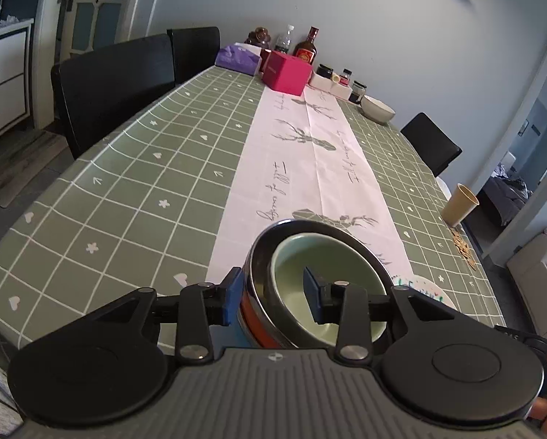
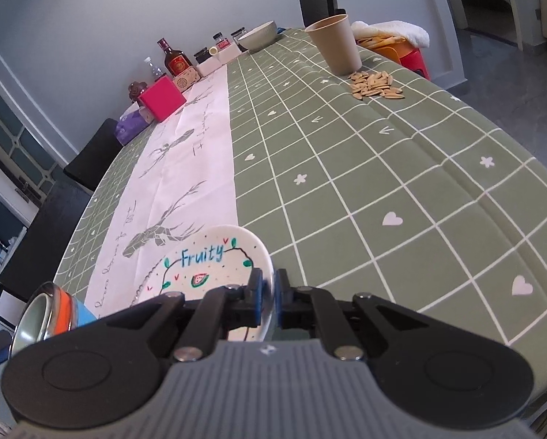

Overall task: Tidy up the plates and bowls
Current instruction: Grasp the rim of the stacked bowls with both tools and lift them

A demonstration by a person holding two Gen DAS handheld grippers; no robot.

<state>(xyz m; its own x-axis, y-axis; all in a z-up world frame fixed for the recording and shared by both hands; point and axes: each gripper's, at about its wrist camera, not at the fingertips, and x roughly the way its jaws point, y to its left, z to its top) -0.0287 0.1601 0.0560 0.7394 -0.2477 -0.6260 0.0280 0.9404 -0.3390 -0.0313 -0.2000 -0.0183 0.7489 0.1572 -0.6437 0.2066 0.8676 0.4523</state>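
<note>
Green checked tablecloth point(image 1: 134, 168) with white hearts and stars covers a long dining table, and a pale runner point(image 1: 299, 168) printed with grey deer runs down its middle toward a plain wall. Seen from the left wrist camera, the left gripper point(image 1: 271, 300) sits at 6 o'clock with its blue pads partly apart, straddling one wall of a nested pair of bowls: the left pad is outside the metal bowl with an orange band point(image 1: 253, 314), and the right pad is inside the pale green ceramic bowl point(image 1: 332, 278) that rests within it. Whether the pads press on the wall cannot be told. These bowls stand on the near end of the runner. At 12 o'clock, far down the table, are a pink box point(image 1: 286, 71), a purple tissue pack point(image 1: 237, 56), a brown liquor bottle point(image 1: 306, 49) and small jars, with a white bowl point(image 1: 377, 109) at 1 o'clock and a tan paper cup point(image 1: 459, 205) at 3 o'clock. Seen from the right wrist camera, the right gripper point(image 2: 269, 300) at 6 o'clock is clamped tight on the rim of a small white plate lettered "Fruity" point(image 2: 207, 259), held tilted on the runner's edge. Pale seeds point(image 2: 376, 86) lie scattered beside the cup at 1 o'clock.
</note>
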